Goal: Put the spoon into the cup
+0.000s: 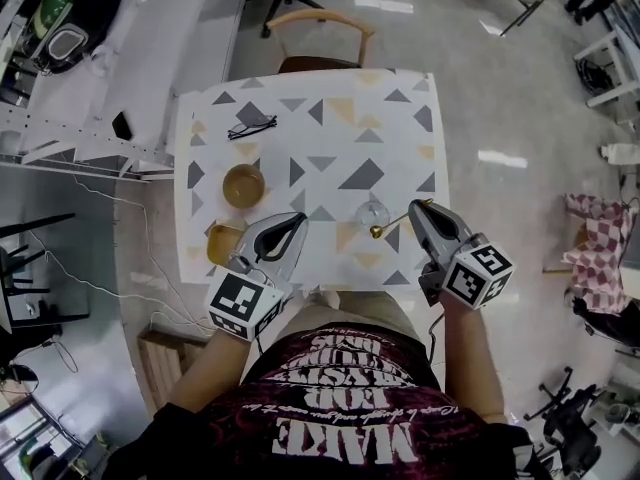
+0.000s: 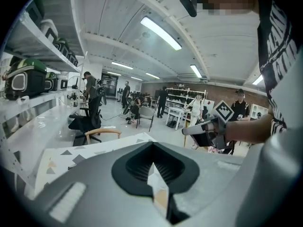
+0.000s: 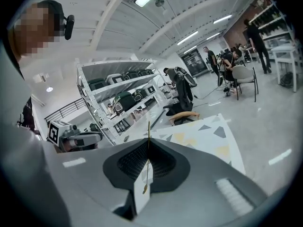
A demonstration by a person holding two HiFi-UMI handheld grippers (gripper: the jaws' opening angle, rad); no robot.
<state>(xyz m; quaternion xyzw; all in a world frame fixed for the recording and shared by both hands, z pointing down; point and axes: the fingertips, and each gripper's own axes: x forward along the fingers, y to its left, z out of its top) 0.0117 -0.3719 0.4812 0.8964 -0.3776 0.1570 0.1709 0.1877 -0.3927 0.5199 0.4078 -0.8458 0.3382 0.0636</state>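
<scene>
Status: spoon not yet in cup.

R tongs (image 1: 418, 213): clamped on the spoon (image 1: 395, 223) at the far end of its handle. In the right gripper view the thin gold handle runs straight down the seam between the two closed jaws (image 3: 147, 162). A grip at the handle tip leaves the whole length and the bowl end free, prob. so the bowl end can go in first without the tongs meeting the rim.

Spoon position: in the head view it slants from the R tongs toward the clear glass cup (image 1: 373, 213), bowl end lowest and just beside the cup's near rim, outside it. Height above the tabletop (image 1: 400, 148) can't be read.

L tongs (image 1: 295, 222): jaws together, nothing between them per the left gripper view (image 2: 152, 169). They hang over the near-left part of the tabletop, partly covering a yellow mug (image 1: 222, 243), well apart from the glass cup. Judged idle; not steadying anything.

Other items: brown bowl (image 1: 243, 185) behind the mug, spectacles (image 1: 250, 123) toward the far left, wooden chair (image 1: 320, 23) beyond the far edge.

Next, in my judgement: lift the bowl end over the rim, centre it, lower, then release. Risk: the cup looks light and unbraced, so a knock on the rim could tip it.
</scene>
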